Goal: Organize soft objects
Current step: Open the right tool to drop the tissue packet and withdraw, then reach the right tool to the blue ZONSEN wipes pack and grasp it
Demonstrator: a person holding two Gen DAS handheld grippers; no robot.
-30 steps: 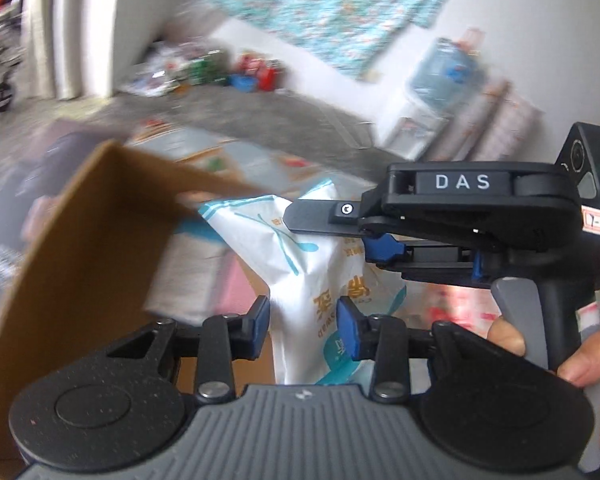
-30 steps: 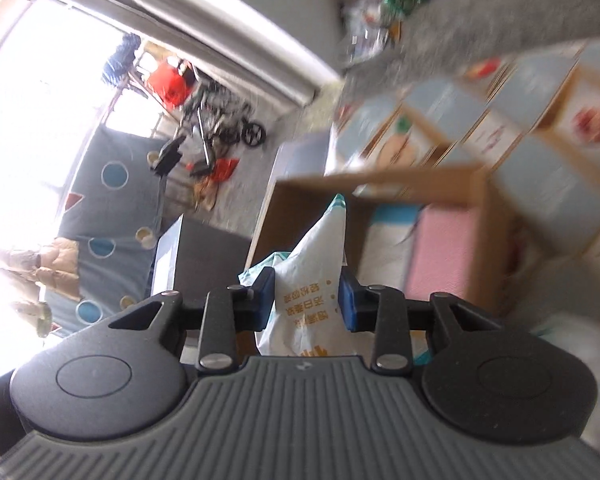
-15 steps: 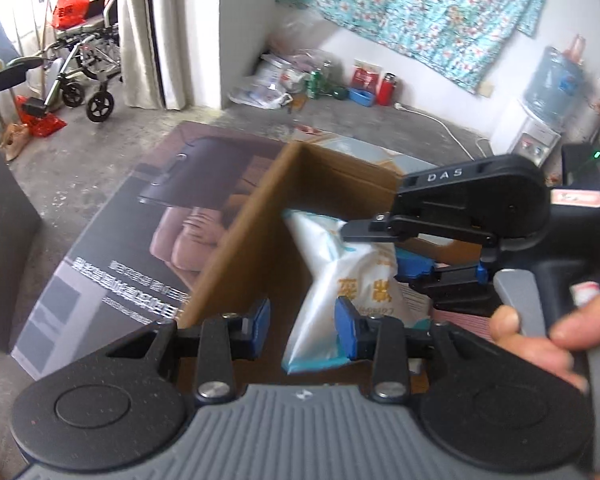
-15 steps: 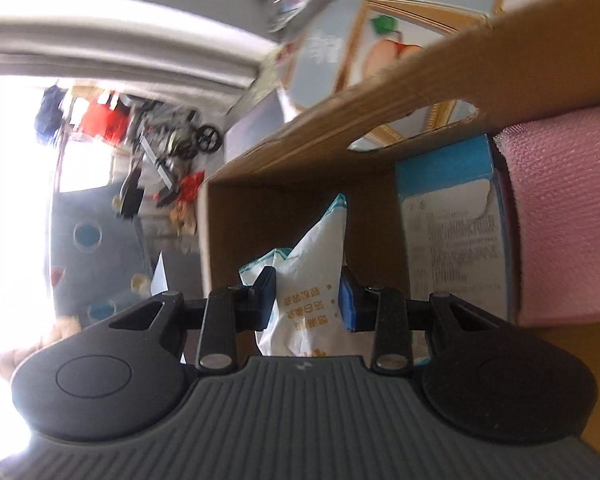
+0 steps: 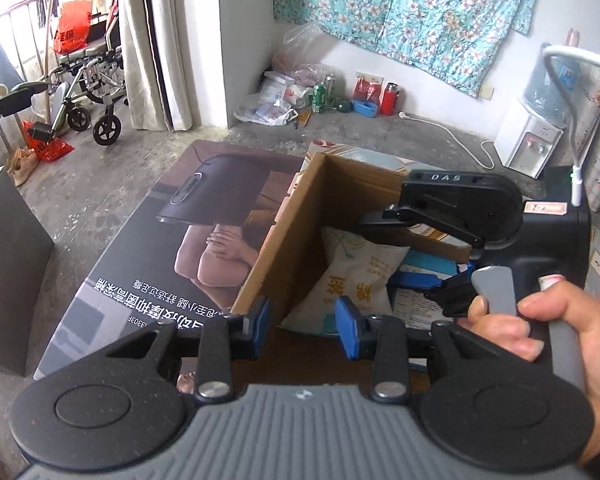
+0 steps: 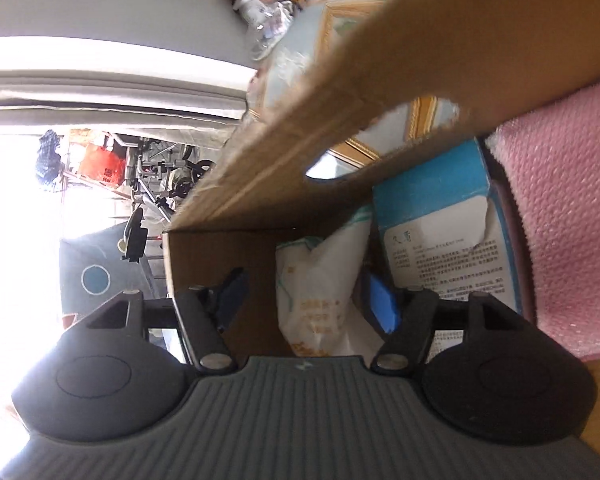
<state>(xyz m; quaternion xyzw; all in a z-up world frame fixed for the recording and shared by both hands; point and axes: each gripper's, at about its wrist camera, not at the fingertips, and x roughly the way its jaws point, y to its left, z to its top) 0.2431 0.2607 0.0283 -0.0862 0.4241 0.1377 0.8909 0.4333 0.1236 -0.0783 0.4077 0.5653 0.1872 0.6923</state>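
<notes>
Corrugated brown cardboard forms the open box [image 5: 296, 236], with raw cut edges and an oval hand-hole in one wall, seen in the right wrist view. A soft white plastic pouch [image 5: 352, 276] with orange and teal print stands inside it, puffed and creased, leaning toward the near-left corner. Beside it stands a stiff blue-and-white printed carton [image 6: 444, 248], and beyond that a pink bubble-textured roll [image 6: 560, 232] fills the box's far side.

The right gripper [image 6: 308, 300] is inside the box; its jaws have just been opening and now stand wide, with the pouch between the blue pads. The left pad is clear of the pouch, and contact at the right pad cannot be confirmed. The left gripper [image 5: 302, 326] has its jaws set narrow, with nothing between them, just short of the pouch at the box's near edge.

Only the left wrist view shows the person's hand [image 5: 540, 324] on the right gripper's grey trigger, the glossy printed panel [image 5: 172, 264] lying flat on the concrete floor [image 5: 100, 184], and the wheelchair [image 5: 88, 92] by the curtain. Only the right wrist view shows the roll and the hand-hole.

Inside the box, bare cardboard floor remains open at the left of the pouch, along the wall.
</notes>
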